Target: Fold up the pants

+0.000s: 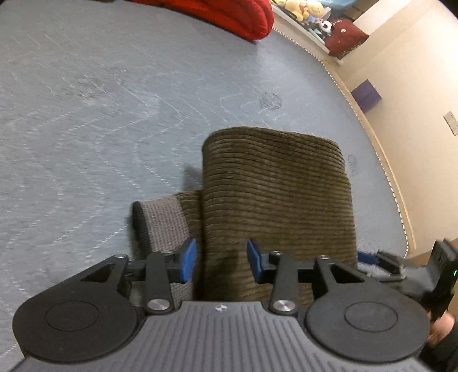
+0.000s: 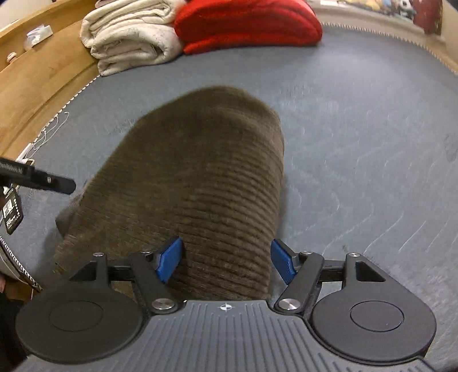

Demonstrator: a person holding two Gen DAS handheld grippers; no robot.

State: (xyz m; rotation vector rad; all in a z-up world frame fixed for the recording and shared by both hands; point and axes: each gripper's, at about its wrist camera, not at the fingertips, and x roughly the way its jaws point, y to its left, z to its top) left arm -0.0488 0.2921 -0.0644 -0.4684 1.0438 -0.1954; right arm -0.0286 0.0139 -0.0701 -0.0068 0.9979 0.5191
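Observation:
The brown corduroy pants [image 1: 274, 183] lie folded in a compact stack on the grey-blue bed cover [image 1: 100, 114]. A grey ribbed waistband [image 1: 163, 223] sticks out at the stack's left. My left gripper [image 1: 221, 260] is open, its blue pads either side of the near edge of the stack, not pinching it. In the right wrist view the pants [image 2: 200, 171] fill the centre. My right gripper [image 2: 226, 260] is open, pads wide apart over the near right edge of the stack. The other gripper [image 2: 37, 177] shows at the left.
A red pillow [image 2: 246, 23] and a folded cream blanket [image 2: 128, 34] lie at the far end of the bed. A wooden bed frame [image 2: 37, 80] runs along the left. Plush toys [image 1: 303, 11] sit on a shelf by a beige wall.

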